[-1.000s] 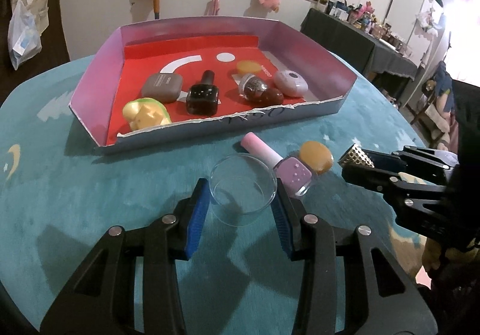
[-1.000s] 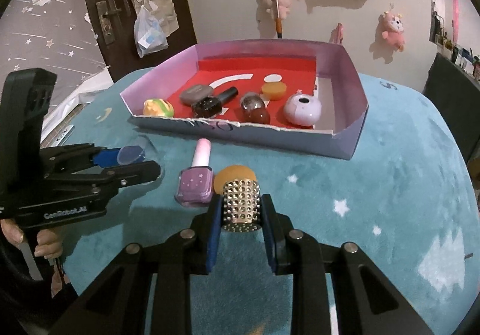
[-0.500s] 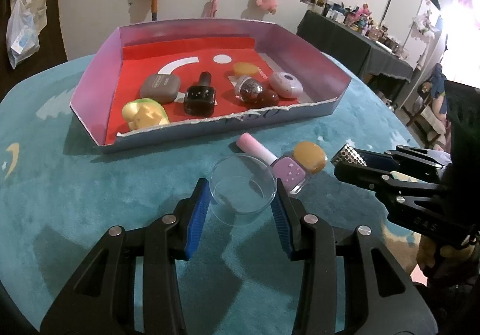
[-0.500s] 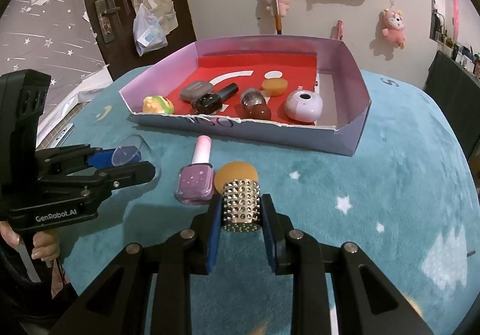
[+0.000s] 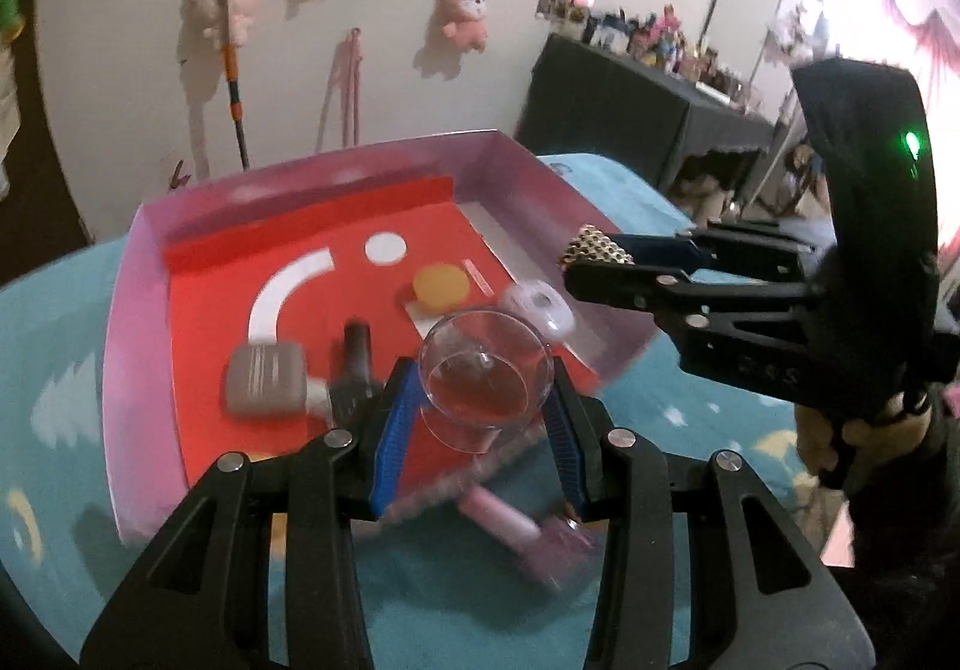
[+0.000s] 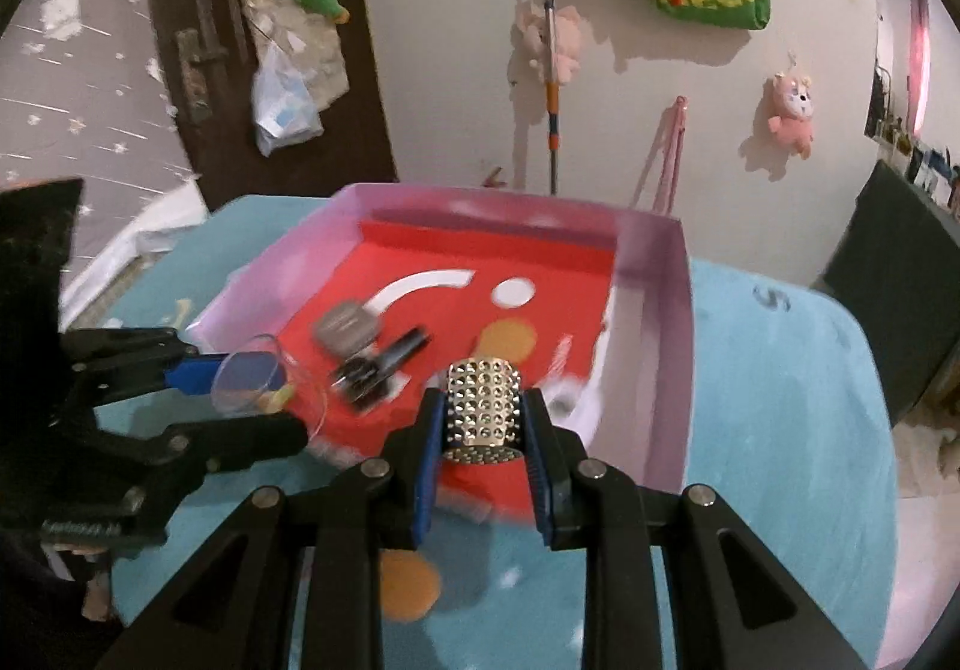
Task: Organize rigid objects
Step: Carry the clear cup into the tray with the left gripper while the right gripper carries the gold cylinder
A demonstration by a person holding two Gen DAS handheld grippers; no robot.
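My left gripper (image 5: 480, 412) is shut on a clear glass cup (image 5: 486, 376) and holds it above the near wall of the pink box with a red floor (image 5: 144, 274). My right gripper (image 6: 483, 430) is shut on a silver studded cylinder (image 6: 483, 406), held over the box's near right part (image 6: 672, 370). The right gripper (image 5: 600, 256) also shows in the left wrist view, the left gripper (image 6: 252, 388) in the right wrist view. In the box lie a grey case (image 5: 264, 388), a black bottle (image 5: 354, 364), an orange disc (image 5: 441, 286) and a white oval piece (image 5: 537, 304).
A pink nail polish bottle (image 5: 522, 526) lies on the teal cloth in front of the box. An orange disc (image 6: 408, 586) lies on the cloth beneath my right gripper. A dark side table (image 5: 636, 117) stands at the back right.
Both grippers have risen and moved forward from the cloth to over the box, each still holding its object. The pink bottle and orange disc stayed on the cloth.
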